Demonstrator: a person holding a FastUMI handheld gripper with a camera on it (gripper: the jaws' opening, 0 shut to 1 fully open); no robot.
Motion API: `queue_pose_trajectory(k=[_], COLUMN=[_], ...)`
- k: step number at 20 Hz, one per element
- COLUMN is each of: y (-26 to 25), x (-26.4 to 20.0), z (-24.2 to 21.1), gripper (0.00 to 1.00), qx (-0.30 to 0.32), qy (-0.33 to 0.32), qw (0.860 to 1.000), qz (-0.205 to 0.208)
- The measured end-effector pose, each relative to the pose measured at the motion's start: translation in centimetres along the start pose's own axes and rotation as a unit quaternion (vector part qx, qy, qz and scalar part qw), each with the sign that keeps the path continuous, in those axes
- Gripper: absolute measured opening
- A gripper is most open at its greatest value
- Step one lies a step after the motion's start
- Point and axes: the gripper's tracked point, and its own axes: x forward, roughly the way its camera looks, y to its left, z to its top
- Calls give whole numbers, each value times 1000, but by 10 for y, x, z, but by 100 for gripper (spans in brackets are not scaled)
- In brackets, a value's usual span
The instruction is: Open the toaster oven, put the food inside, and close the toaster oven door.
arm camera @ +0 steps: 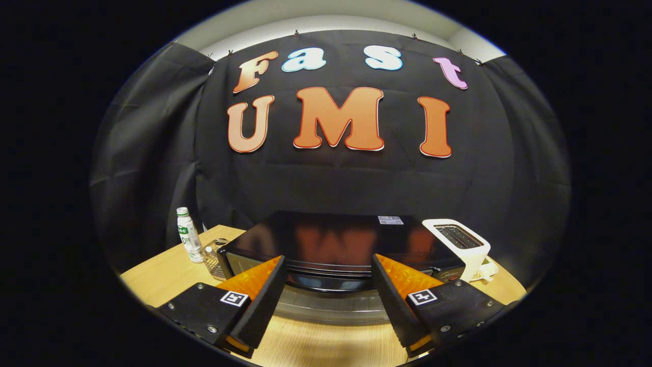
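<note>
The gripper (326,265) hangs open, its two fingers spread wide with nothing between the pads, just in front of the black toaster oven (336,242) that stands on the light wooden table (163,275). The fingers straddle the oven's upper front edge, one finger (262,295) toward the oven's left part, the other (395,300) toward its right part, and neither presses on it. Between the fingers shows the dark handle (328,281) along the top of the oven door, and below it the glass of the door (331,308), which looks shut against the body. The glossy top of the oven reflects the wall behind. Left of the oven, near its corner, stands a clear glass (214,257), and just beyond that an upright white bottle (188,235) with a green label. Right of the oven, close beside it, stands a white slot toaster (461,242). The food cannot be made out
</note>
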Motion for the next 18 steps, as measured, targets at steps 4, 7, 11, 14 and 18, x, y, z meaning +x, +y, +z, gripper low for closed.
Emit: queue_pose_trajectory(k=[4,7,11,14,18], y=[-1,2,4,7,11], x=[9,8,-11,-35,-69], z=[-10,-10,-14,-23,-45], gripper=[98,97,94,90,89], qx=[30,36,38,32,23], qy=[7,-4,-11,-8,2], qw=[1000,999,999,999,998], qz=[0,8,24,39,57])
